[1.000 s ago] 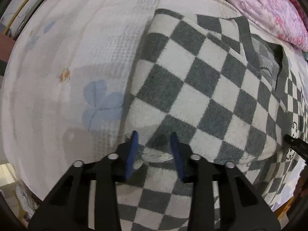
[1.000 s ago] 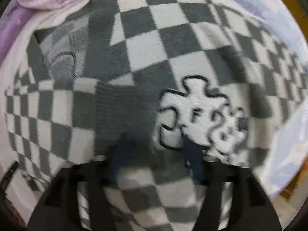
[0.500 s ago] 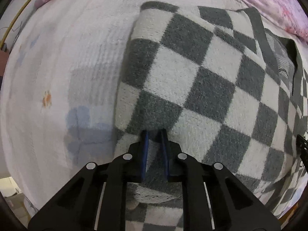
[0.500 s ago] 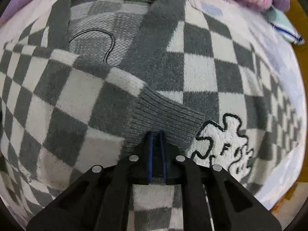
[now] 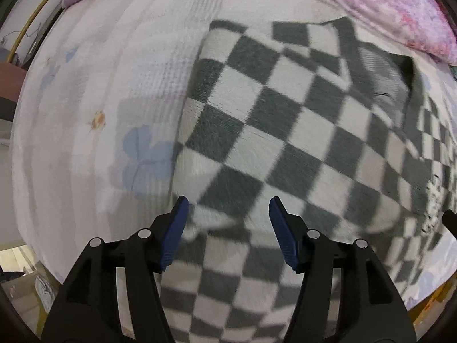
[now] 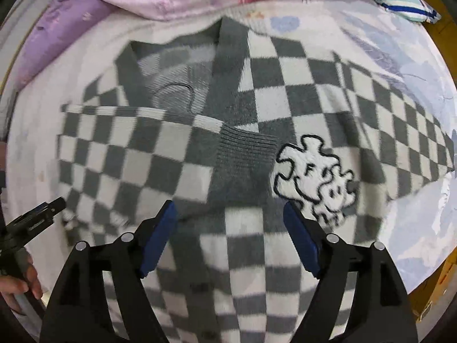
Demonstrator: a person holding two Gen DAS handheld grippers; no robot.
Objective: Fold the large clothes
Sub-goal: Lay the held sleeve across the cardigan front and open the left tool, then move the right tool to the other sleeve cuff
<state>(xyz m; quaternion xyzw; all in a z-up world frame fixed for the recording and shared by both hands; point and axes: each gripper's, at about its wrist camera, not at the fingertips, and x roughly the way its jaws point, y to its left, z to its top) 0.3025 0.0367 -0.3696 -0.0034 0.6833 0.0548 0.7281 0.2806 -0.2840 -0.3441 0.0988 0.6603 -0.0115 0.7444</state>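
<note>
Both claws point straight down. The left claw (image 5: 227, 201) has its jaws spreading apart, blue pads (image 5: 174, 230) well separated and pressing on nothing. The right claw (image 6: 230, 207) is likewise opening, its blue pads (image 6: 300, 240) wide apart and clear of any grip. In the right wrist view, the person's left hand (image 6: 18, 285) wraps the other claw's handle at the frame's left edge.
</note>
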